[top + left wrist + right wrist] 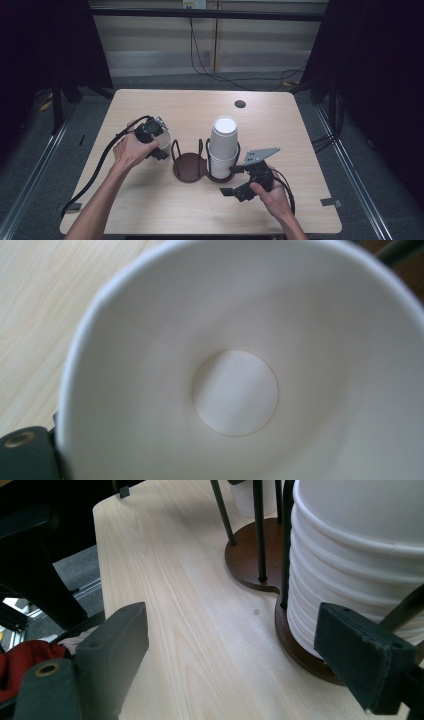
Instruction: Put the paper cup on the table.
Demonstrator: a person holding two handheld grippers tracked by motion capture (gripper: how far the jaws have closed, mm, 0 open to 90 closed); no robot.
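My left gripper [160,149] is shut on a single white paper cup [164,141], held just left of a brown two-ring cup holder [189,168]. The left gripper view looks straight into that cup [235,392], and one black jaw stands outside its wall at the bottom left. A tall stack of white cups [223,145] fills the holder's right ring. My right gripper [232,180] stands open at the front right of the stack. In the right gripper view its jaws are wide apart, the right one close to the stack [360,565], with nothing between them.
The holder's left ring [250,555] with its black wire rods is empty. A dark round hole [240,104] lies in the wooden table [280,130] at the back right. Each gripper's cable trails toward the table's near edge. Dark floor surrounds the table.
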